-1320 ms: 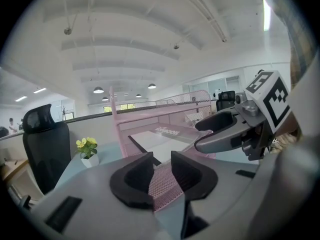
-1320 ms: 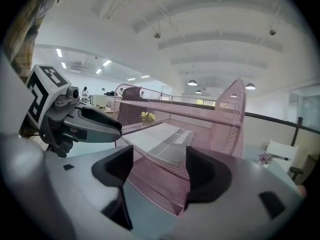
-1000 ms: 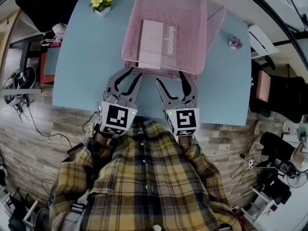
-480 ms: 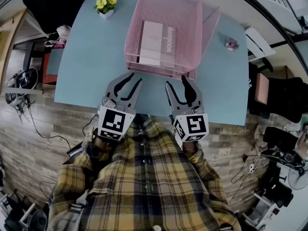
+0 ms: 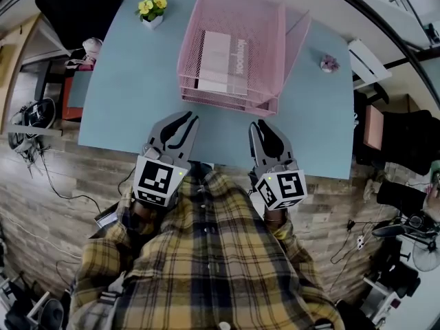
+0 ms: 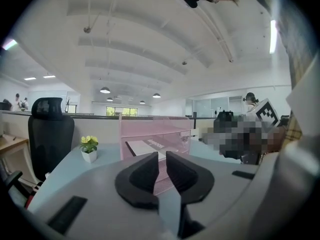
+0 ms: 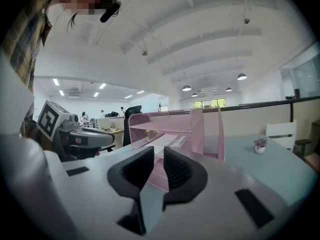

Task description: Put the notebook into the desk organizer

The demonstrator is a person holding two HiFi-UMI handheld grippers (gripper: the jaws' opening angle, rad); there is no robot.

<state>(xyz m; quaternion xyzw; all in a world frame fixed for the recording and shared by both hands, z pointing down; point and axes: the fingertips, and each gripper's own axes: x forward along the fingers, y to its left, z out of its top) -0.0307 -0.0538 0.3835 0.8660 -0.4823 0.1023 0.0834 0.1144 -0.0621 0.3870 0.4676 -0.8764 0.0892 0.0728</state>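
On my one worktop [image 5: 117, 95]: one desk organizer [image 5: 271, 53], one notebook [image 5: 218, 60], two small potted plants.
Of the plants I count one yellow-flowered plant [image 5: 151, 7] and one pink-flowered plant [image 5: 328, 63].

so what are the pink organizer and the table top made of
organizer: looks like thin metal mesh coated pink; you can see through its fine grid walls. table: smooth matte pale blue top, probably laminate or painted board, hard to tell.
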